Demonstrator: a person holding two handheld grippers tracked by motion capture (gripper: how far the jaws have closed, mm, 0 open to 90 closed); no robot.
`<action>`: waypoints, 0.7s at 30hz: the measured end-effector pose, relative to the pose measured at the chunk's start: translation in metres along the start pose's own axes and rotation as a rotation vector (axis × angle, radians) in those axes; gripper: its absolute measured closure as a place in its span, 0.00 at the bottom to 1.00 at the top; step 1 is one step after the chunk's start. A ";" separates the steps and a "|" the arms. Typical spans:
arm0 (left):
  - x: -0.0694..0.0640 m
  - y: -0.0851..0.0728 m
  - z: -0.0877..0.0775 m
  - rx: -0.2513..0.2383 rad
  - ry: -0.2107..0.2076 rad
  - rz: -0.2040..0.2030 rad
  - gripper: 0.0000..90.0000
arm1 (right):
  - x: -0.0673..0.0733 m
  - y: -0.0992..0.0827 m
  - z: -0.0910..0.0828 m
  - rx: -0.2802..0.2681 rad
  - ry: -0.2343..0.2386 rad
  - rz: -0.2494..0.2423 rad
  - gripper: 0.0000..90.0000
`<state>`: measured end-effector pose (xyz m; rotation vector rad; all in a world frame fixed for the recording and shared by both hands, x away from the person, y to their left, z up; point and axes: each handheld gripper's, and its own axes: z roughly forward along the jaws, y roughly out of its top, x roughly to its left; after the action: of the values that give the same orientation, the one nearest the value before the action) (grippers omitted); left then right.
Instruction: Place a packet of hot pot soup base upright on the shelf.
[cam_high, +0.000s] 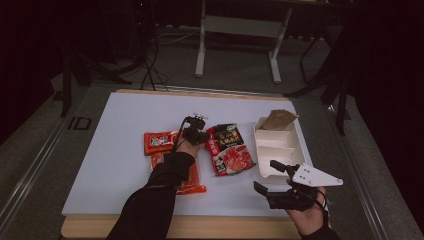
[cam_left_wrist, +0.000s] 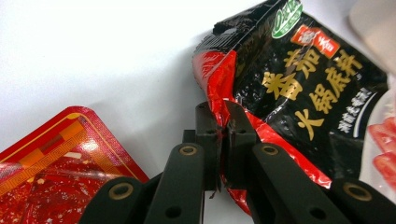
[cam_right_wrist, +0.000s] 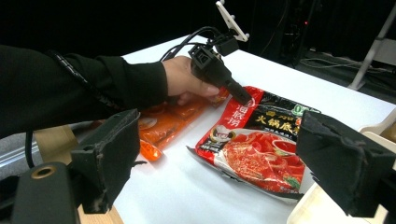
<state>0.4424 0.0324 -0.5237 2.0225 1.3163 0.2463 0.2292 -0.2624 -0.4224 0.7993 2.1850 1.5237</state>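
The black-and-red pouch (cam_high: 229, 149) lies flat on the white table (cam_high: 115, 150), its top edge pinched between the pads of the left gripper (cam_left_wrist: 224, 126); the jaws are clamped together on that crumpled red edge, seen close in the left gripper view. In the right gripper view the left gripper (cam_right_wrist: 243, 99) comes down at a slant onto the pouch (cam_right_wrist: 261, 144) at its far left corner, with the left hand (cam_right_wrist: 184, 81) behind it. Just left of the pouch, partly under the left forearm, lie two orange-red packets (cam_high: 162, 143), one with its corner near the pouch in the left gripper view (cam_left_wrist: 56, 158). Just right of the pouch sits a white tray (cam_high: 277, 145) with compartments, a brown paper bag (cam_high: 278, 120) at its far end. The right gripper (cam_high: 272, 177) hovers near the pouch's near right corner, over the tray's near end, jaws wide apart with nothing between them.
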 end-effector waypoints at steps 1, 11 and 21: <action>0.000 0.001 -0.001 -0.003 -0.004 -0.001 0.97 | 0.000 0.000 0.000 -0.002 -0.003 -0.001 0.15; -0.009 0.011 -0.035 -0.094 -0.065 0.018 0.97 | -0.003 0.002 -0.004 -0.016 -0.017 0.006 0.15; -0.027 0.013 -0.062 -0.180 -0.086 0.072 0.97 | -0.006 0.004 -0.007 -0.025 -0.039 0.019 0.15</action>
<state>0.4073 0.0339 -0.4639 1.9094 1.1286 0.2970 0.2301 -0.2703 -0.4163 0.8377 2.1320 1.5287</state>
